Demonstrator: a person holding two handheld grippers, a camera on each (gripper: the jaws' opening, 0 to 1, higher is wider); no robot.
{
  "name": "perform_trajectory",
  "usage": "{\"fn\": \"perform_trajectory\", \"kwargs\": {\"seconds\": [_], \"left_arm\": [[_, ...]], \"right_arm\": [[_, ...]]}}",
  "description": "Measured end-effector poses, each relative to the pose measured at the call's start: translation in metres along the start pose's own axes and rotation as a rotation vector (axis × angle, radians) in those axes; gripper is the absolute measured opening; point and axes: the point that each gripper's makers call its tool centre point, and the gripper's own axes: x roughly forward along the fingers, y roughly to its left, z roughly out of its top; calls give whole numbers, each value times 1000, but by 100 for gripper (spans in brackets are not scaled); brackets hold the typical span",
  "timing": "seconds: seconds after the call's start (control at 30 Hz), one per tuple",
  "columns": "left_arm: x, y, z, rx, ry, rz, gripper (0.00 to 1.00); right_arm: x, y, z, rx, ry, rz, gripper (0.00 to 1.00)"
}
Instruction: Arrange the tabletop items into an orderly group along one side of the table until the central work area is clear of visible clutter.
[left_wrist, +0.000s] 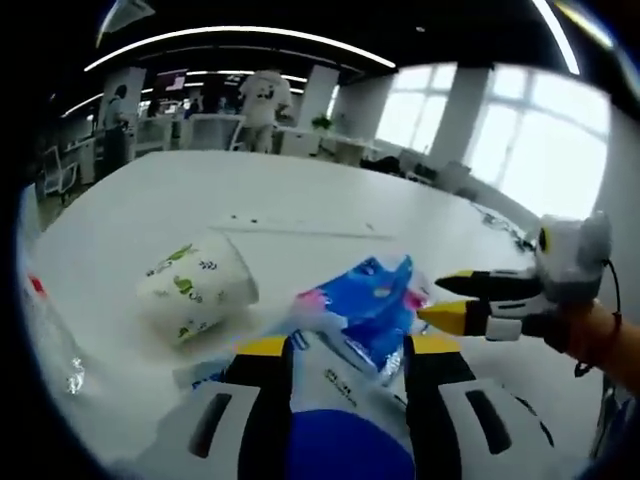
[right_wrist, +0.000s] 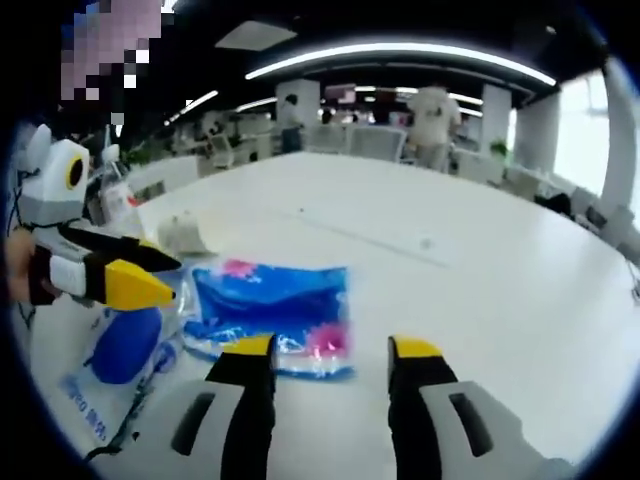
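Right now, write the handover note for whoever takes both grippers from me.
Left gripper: looks shut on the white plastic pouch with a blue oval print.
Right gripper: open, empty, just short of the blue and pink plastic packet.
A white paper cup with green print lies on its side on the white table, left of the packet.
Done: nothing grouped yet.
Left: move pouch, packet and cup along one table edge.
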Motion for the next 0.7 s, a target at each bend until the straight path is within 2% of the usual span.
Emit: {"fn": "perform_trajectory", "kwargs": {"seconds": [0.1, 0.17, 0.23, 0.33, 0.53, 0.63, 0.7], "left_arm": [[4, -1, -4, 0, 0, 6, 36], [8, -1, -10, -1, 24, 11, 31], [12, 1, -16, 40, 59, 24, 27], [13, 2, -15, 53, 47, 32, 24], [15, 3, -13, 22, 33, 13, 16], [14, 3, -12, 30, 30, 17, 11], [15, 0, -13, 31, 41, 2, 7]], "right_arm": [[2, -3, -3, 11, 6, -16, 34], [3, -6, -5, 31, 7, -23, 29], [4, -8, -6, 40, 9, -35, 26], [4, -9, -6, 35, 7, -45, 20], [3, -10, -6, 18, 14, -55, 10], [2, -9, -8, 3, 22, -54, 2], [2, -7, -9, -8, 26, -50, 1]]}}
